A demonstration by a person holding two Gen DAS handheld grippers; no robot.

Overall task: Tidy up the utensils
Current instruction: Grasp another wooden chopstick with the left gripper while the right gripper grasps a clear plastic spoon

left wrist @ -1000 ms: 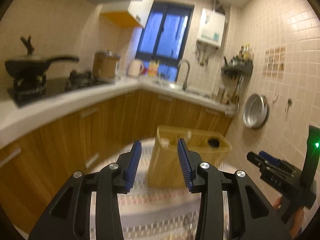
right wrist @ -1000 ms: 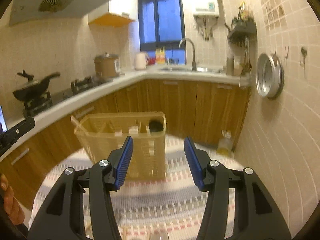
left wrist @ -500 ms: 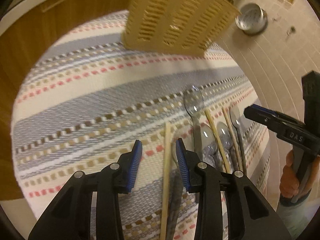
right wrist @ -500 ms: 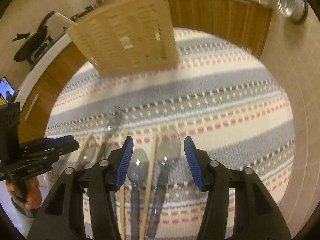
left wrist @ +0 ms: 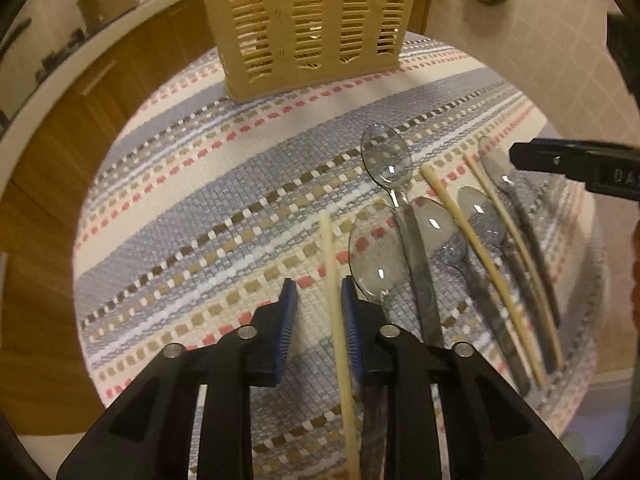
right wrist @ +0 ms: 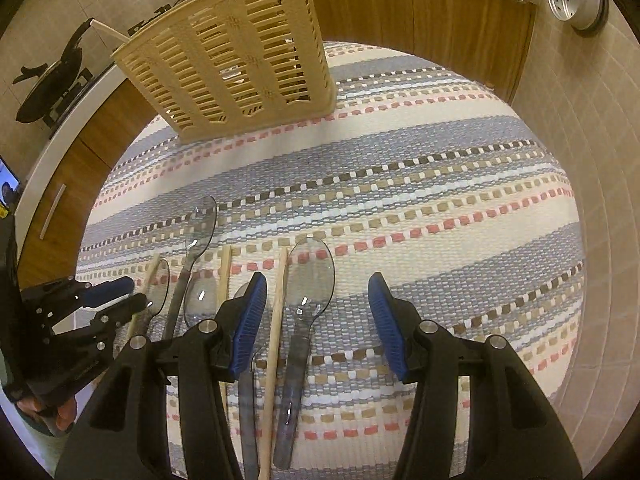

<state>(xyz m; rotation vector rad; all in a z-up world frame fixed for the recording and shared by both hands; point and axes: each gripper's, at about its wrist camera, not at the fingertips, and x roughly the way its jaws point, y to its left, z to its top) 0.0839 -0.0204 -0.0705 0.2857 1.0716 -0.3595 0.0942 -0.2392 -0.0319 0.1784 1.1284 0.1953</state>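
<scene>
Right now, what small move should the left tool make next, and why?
Probably finish closing the left tool on the chopstick. Its jaws are closing, the chopstick lies between them near the right pad, and the slotted basket waits beyond.

The left gripper [left wrist: 316, 300] is closing around a chopstick [left wrist: 334, 280] on the striped mat [left wrist: 200, 200], pads apart.

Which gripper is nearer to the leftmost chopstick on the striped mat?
Left. The left gripper straddles the leftmost chopstick, jaws closing around it. The right gripper hovers over the chopstick and spoon at the row's far right end.
</scene>
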